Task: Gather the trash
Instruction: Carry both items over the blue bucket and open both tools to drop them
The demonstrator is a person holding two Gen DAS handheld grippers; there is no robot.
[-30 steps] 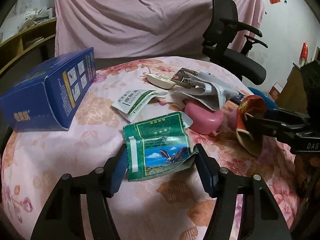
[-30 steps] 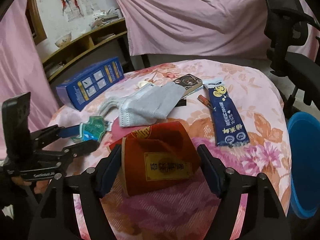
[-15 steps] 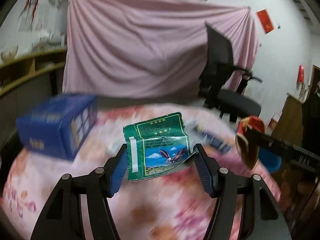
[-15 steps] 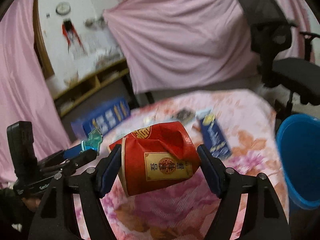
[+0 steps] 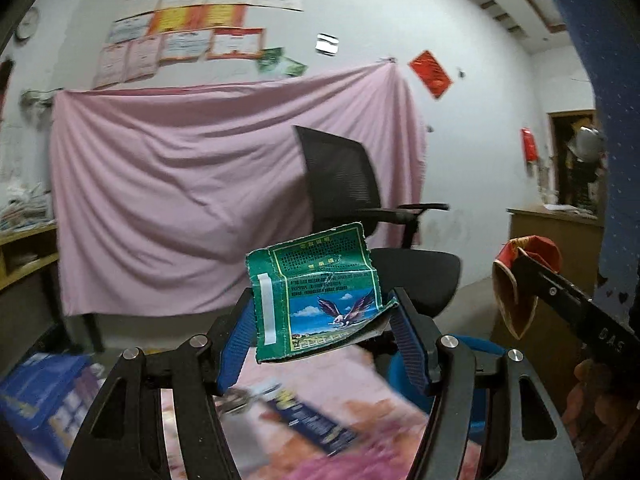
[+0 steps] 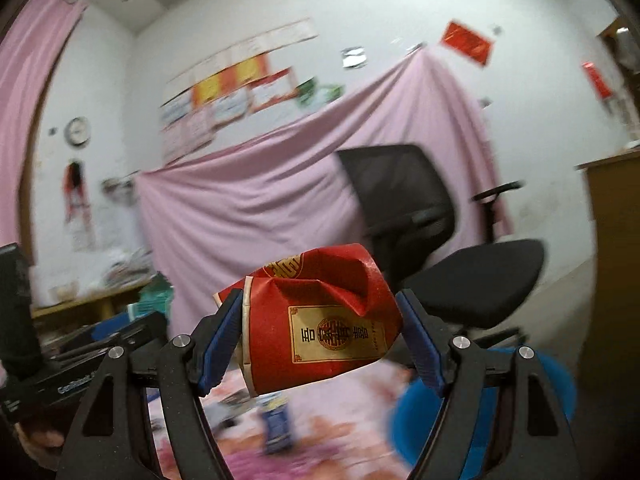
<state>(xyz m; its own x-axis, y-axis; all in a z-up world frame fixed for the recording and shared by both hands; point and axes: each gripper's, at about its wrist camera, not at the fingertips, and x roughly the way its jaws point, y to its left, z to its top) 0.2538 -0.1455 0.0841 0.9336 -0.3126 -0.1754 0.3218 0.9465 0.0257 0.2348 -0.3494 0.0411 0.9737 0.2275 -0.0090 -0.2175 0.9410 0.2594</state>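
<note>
My left gripper (image 5: 320,320) is shut on a crumpled green packet (image 5: 316,292) with an eagle picture and holds it high above the table. My right gripper (image 6: 320,332) is shut on a crushed red paper cup (image 6: 320,320) with a gold label, also raised. The red cup also shows at the right of the left wrist view (image 5: 516,280). The green packet shows small at the left of the right wrist view (image 6: 156,294). A blue bin (image 6: 480,396) sits low at the right, and shows behind the left gripper's right finger (image 5: 472,352).
The pink flowered table (image 5: 280,440) lies blurred below with a dark blue sachet (image 5: 308,420) and a blue box (image 5: 44,396) at the left. A black office chair (image 5: 360,216) stands behind before a pink drape. A wooden cabinet (image 5: 560,236) is at the right.
Both grippers have lifted their trash off the table and tilted upward, so the views now show wall and chair. The blue bin has come nearer in the right wrist view.
</note>
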